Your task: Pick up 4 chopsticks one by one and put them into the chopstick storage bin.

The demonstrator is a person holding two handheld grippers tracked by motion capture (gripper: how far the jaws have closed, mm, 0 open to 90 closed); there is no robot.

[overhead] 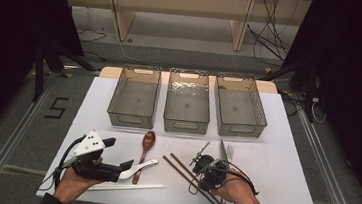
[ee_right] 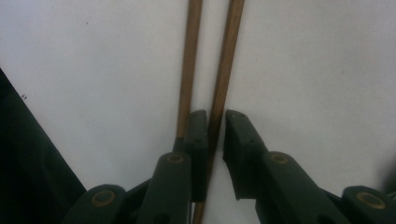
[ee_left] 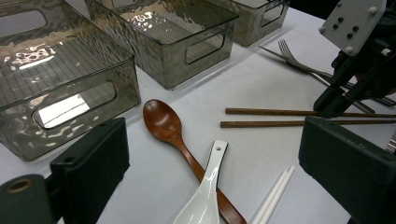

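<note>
From the high view, the right gripper (overhead: 206,170) sits low over a pair of brown wooden chopsticks (overhead: 182,169) lying slantwise on the white table (overhead: 281,192), and its body hides the middle of the sticks. Behind it lies a silver metal fork (overhead: 229,152), half covered by the gripper. The left gripper (overhead: 125,166) rests near the table's front edge, just beside a white ceramic soup spoon (overhead: 138,168) that crosses a dark red-brown wooden spoon (overhead: 145,154); a pair of white chopsticks (overhead: 128,187) lies in front of them. Three clear smoky plastic bins (overhead: 187,102) stand in a row at the back.

In the left gripper view, its two black jaws stand wide apart with nothing between them. The white spoon's bowl is cut off by the bottom edge, and the wooden chopsticks' far ends pass behind the other gripper at the right.

In the right gripper view, the jaws are drawn close together with one chopstick between them. The left pad lies against it, but a thin gap shows at the right pad, so no firm pinch can be made out. The second chopstick runs just outside the left jaw, its lower end hidden behind it.
</note>
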